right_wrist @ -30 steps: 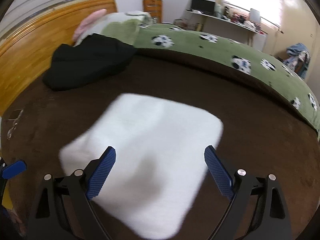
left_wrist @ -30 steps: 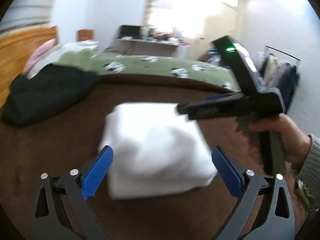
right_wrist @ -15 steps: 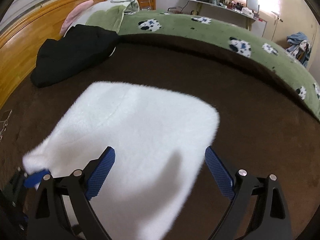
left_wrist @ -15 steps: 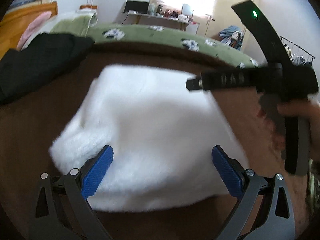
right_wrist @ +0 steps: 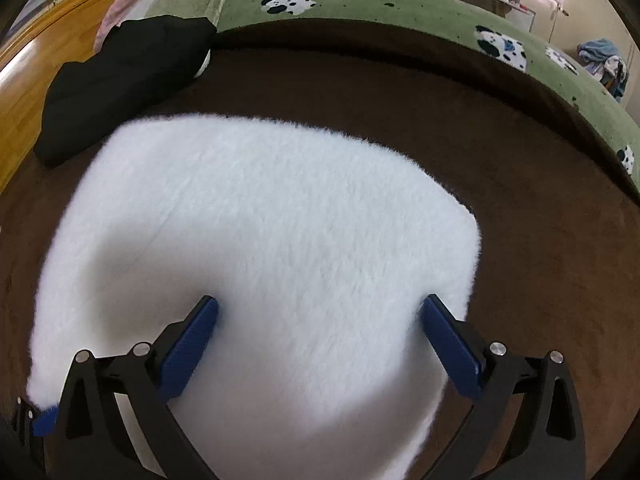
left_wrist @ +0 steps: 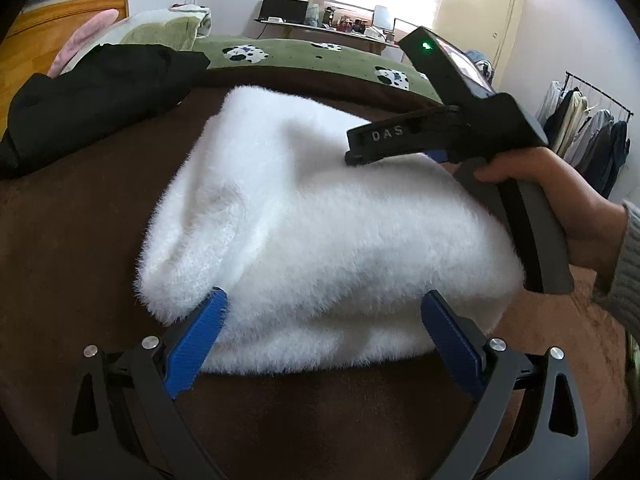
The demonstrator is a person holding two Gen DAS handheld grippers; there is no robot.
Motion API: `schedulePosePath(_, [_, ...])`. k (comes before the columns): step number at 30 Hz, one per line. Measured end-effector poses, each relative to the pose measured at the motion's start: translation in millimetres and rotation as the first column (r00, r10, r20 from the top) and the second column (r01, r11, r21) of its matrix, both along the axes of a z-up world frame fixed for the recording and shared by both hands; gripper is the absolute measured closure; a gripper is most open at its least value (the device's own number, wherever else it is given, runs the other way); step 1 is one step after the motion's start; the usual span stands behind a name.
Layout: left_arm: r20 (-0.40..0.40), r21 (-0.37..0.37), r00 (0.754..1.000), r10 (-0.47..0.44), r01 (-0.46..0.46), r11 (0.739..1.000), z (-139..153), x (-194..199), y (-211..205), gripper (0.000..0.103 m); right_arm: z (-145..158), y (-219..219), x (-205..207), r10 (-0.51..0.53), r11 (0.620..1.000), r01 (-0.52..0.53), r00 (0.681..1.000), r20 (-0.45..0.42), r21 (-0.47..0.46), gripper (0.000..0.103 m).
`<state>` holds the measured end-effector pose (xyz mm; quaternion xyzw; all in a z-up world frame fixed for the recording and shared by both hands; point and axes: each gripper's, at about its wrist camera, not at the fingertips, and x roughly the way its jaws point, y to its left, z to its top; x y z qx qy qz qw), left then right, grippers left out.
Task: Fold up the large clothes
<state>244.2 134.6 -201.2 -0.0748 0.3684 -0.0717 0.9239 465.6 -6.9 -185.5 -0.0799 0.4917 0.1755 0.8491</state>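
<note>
A folded white fluffy garment (left_wrist: 312, 216) lies on the brown bed cover (left_wrist: 80, 240); it also fills the right wrist view (right_wrist: 260, 248). My left gripper (left_wrist: 324, 320) is open, its blue fingertips resting at the garment's near edge. My right gripper (right_wrist: 320, 320) is open, its blue fingertips pressed down on top of the garment. The right gripper body (left_wrist: 460, 128), held by a hand, shows in the left wrist view over the garment's right side.
A black garment (left_wrist: 92, 96) lies at the back left by the wooden headboard (right_wrist: 48, 48). A green spotted blanket (right_wrist: 400, 12) runs along the far side. A desk (left_wrist: 328, 28) and a clothes rack (left_wrist: 588, 120) stand beyond the bed.
Both grippers have moved in and down onto the white garment, which now looks larger in both views. The right gripper's fingers have come to press on its top.
</note>
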Motion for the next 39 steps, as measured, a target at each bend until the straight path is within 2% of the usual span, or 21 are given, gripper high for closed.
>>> schedulePosePath(10, [0.000,-0.021,1.000,0.010,-0.010,1.000,-2,0,2,0.008,0,-1,-2,-0.003,1.000,0.003,1.000,0.018,0.007,0.005])
schedulePosePath(15, [-0.005,0.026,1.000,0.010,-0.010,1.000,1,2,-4,0.008,9,-7,-11,-0.009,1.000,0.007,0.999,0.053,0.024,0.005])
schedulePosePath(19, [-0.018,0.062,1.000,0.014,-0.013,0.998,13,5,-8,0.007,26,-18,-27,-0.012,0.997,0.006,0.998,0.069,0.078,0.005])
schedulePosePath(25, [0.006,0.092,1.000,0.025,-0.025,0.995,45,5,-8,0.007,55,-38,-51,0.033,0.989,-0.043,0.997,0.072,0.142,0.005])
schedulePosePath(29, [0.005,0.124,1.000,0.011,-0.012,0.992,71,17,4,0.007,61,-68,-55,-0.002,0.965,-0.001,1.000,0.013,0.261,0.005])
schedulePosePath(33, [-0.003,0.156,1.000,0.023,-0.022,0.988,86,31,21,0.007,46,-96,-50,-0.050,0.933,0.076,0.995,-0.081,0.351,0.005])
schedulePosePath(37, [-0.045,0.046,0.999,0.015,-0.013,0.999,87,48,45,0.007,8,-121,-40,-0.040,0.865,0.165,0.964,-0.263,0.473,0.005])
schedulePosePath(39, [-0.080,0.016,0.997,0.013,-0.012,1.000,79,60,56,0.007,-3,-128,-40,-0.039,0.840,0.198,0.951,-0.308,0.505,0.005])
